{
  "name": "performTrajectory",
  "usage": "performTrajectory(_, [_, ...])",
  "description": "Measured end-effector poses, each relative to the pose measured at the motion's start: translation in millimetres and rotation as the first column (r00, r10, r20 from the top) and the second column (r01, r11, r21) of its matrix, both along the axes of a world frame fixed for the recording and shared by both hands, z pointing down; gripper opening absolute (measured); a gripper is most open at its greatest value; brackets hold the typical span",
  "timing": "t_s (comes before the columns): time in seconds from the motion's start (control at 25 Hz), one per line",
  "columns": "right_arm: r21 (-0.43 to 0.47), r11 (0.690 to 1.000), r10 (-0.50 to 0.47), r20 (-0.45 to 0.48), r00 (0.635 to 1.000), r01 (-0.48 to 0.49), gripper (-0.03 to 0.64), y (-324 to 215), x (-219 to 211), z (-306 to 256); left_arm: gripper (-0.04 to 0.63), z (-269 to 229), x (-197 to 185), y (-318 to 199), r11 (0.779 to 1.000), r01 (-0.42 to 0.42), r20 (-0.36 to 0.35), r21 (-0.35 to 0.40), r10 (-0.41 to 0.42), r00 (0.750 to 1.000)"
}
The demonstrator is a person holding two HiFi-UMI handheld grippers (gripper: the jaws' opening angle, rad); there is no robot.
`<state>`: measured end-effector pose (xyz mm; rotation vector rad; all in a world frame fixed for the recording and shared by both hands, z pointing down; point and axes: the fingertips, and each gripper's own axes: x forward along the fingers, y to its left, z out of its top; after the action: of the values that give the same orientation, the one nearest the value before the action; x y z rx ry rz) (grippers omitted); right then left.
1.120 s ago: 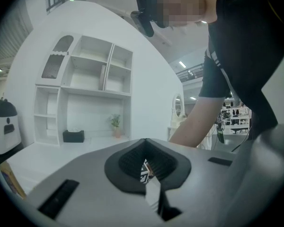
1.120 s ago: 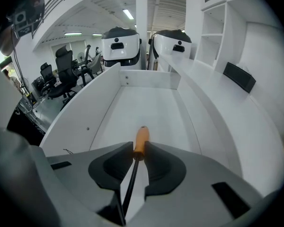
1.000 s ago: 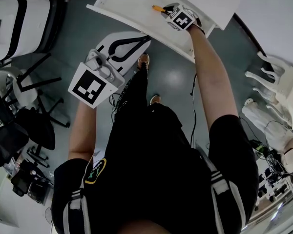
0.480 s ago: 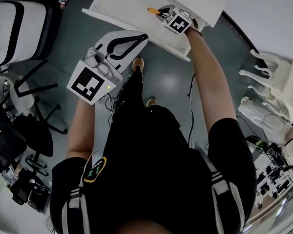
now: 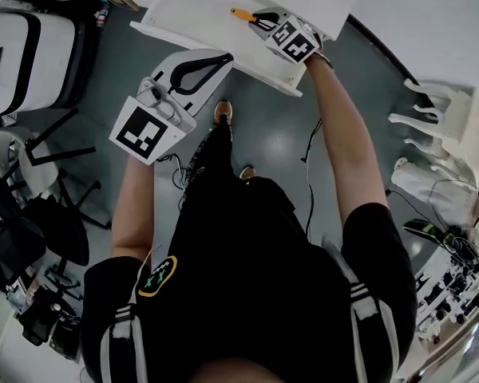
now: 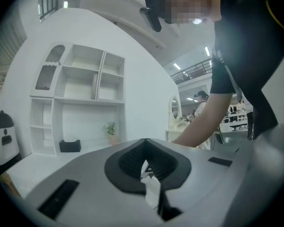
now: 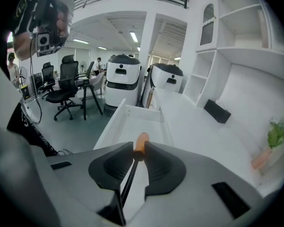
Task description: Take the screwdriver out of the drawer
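The screwdriver (image 7: 141, 144) has an orange handle and a dark shaft. My right gripper (image 7: 140, 153) is shut on it, with the handle sticking out past the pads. In the head view the right gripper (image 5: 261, 20) holds the screwdriver (image 5: 241, 13) above the open white drawer (image 5: 193, 6), clear of its floor. In the right gripper view the drawer (image 7: 117, 126) lies below the jaws with no other thing showing in it. My left gripper (image 5: 222, 57) hovers in front of the drawer's front panel; its pads meet at the tips with nothing between them (image 6: 145, 143).
A white counter (image 7: 199, 136) runs beside the drawer with a black box (image 7: 219, 110) on it. A white shelf unit (image 6: 80, 93) stands behind. Office chairs (image 5: 32, 142) are at the left, white chairs (image 5: 443, 126) at the right, cables (image 5: 310, 162) on the floor.
My right gripper has risen with the screwdriver still held, drifting up and left over the drawer in the head view. The left gripper has shifted slightly towards the drawer front.
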<state>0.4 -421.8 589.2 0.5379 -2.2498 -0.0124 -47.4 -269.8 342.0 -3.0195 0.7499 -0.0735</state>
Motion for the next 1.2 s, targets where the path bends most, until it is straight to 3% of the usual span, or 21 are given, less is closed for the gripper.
performTrajectory(0.4, [0.147,0.989,-0.019,0.121,0.993,0.001,0.098,54,14,-99,0.017,-17,13,26,0.999,0.019,0.013,0.036,-0.02,1.0])
performTrajectory(0.6, [0.205,0.979,-0.03,0.196,0.98,-0.011,0.098,90,24,-146,0.017,-11,16,41,0.995,0.013,0.058,0.103,-0.019,0.998])
performTrajectory(1.2, [0.319,0.945,-0.059,0.382,0.922,-0.072,0.098,229,64,-254,0.017,-51,50,132,0.992,0.018,0.018,0.127,-0.02,1.0])
